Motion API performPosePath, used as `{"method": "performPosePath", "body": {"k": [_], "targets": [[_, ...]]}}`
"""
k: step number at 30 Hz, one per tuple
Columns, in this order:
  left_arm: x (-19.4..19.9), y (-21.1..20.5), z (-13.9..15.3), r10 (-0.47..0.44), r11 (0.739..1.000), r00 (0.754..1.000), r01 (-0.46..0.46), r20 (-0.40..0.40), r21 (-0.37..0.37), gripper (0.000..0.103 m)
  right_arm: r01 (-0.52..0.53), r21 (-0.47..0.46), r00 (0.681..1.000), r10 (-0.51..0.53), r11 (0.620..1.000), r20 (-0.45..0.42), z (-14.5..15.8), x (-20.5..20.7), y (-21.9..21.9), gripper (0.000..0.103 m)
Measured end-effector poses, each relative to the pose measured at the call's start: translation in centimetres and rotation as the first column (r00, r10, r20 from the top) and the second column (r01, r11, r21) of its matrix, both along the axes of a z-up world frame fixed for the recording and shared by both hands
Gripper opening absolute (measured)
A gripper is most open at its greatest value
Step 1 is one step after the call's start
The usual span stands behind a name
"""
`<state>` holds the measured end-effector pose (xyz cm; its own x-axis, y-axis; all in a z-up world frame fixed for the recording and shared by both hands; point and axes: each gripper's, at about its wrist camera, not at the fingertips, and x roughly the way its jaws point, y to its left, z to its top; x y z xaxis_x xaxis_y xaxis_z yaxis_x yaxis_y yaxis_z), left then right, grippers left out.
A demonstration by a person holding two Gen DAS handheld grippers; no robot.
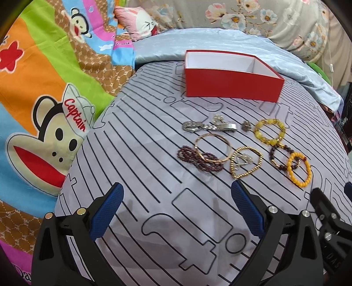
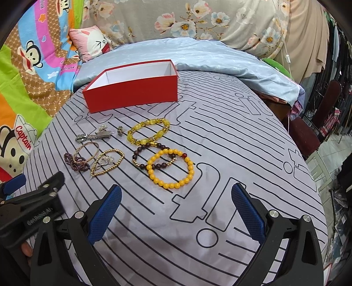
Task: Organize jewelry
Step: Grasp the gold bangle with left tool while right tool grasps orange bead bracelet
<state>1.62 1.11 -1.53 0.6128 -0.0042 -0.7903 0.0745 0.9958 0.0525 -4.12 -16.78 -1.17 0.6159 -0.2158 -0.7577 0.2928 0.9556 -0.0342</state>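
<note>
An open red box (image 1: 231,84) with a white inside stands at the back of the grey striped cloth (image 1: 154,165); it also shows in the right wrist view (image 2: 132,94). In front of it lie several pieces of jewelry: a silver watch (image 1: 206,127), a gold bangle (image 1: 212,150), dark purple beads (image 1: 198,161), a gold bead chain (image 1: 246,162), a yellow bead bracelet (image 2: 170,169), a dark bead bracelet (image 2: 151,160) and an amber bracelet (image 2: 148,132). My left gripper (image 1: 177,206) is open and empty, short of the jewelry. My right gripper (image 2: 176,206) is open and empty, just short of the yellow bracelet.
A colourful cartoon blanket (image 1: 44,99) lies to the left, a light blue quilt (image 2: 198,57) and a floral cushion (image 2: 198,19) behind. The bed edge falls off at right, with a chair (image 2: 312,132) beyond. The other gripper's body shows at each view's side (image 2: 33,209).
</note>
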Motion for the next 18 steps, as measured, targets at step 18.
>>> {"method": "performPosePath", "body": {"k": [18], "targets": [[3.9, 1.0, -1.4, 0.006, 0.998, 0.999, -0.009, -0.054, -0.068, 0.095, 0.015, 0.030, 0.999, -0.013, 0.999, -0.040, -1.0, 1.7, -2.0, 0.098]]}}
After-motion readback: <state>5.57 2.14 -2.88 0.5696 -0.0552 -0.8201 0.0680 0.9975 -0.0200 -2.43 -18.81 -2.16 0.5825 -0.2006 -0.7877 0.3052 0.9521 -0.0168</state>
